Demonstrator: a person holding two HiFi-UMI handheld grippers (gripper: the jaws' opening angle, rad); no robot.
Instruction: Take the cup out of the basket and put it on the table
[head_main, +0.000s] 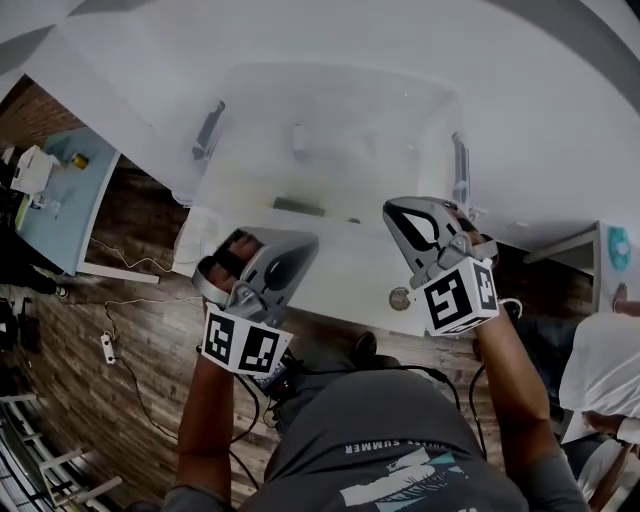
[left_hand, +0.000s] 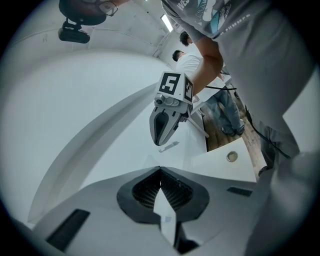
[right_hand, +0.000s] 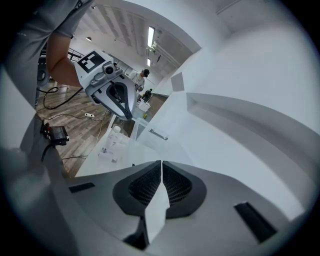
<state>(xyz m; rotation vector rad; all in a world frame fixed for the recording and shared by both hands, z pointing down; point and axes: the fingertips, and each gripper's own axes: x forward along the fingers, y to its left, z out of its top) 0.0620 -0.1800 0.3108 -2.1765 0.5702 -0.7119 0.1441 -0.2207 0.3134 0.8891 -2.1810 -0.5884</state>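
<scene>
A large pale, see-through basket (head_main: 330, 140) with a grey handle on each side stands on the white table (head_main: 340, 270), far from me. A small pale shape (head_main: 297, 140) shows inside it; I cannot tell whether it is the cup. My left gripper (head_main: 238, 245) hovers over the table's near edge, shut and empty, its jaws meeting at the tip (left_hand: 160, 169). My right gripper (head_main: 408, 212) hangs beside it to the right, also shut with nothing held (right_hand: 161, 162). Each gripper shows in the other's view: the right gripper (left_hand: 167, 117) and the left gripper (right_hand: 112, 95).
A round grommet (head_main: 400, 298) sits in the table near its front edge. Wooden floor with cables and a power strip (head_main: 108, 347) lies to the left, beside a blue-topped table (head_main: 65, 195). Another person (head_main: 600, 370) is at the right.
</scene>
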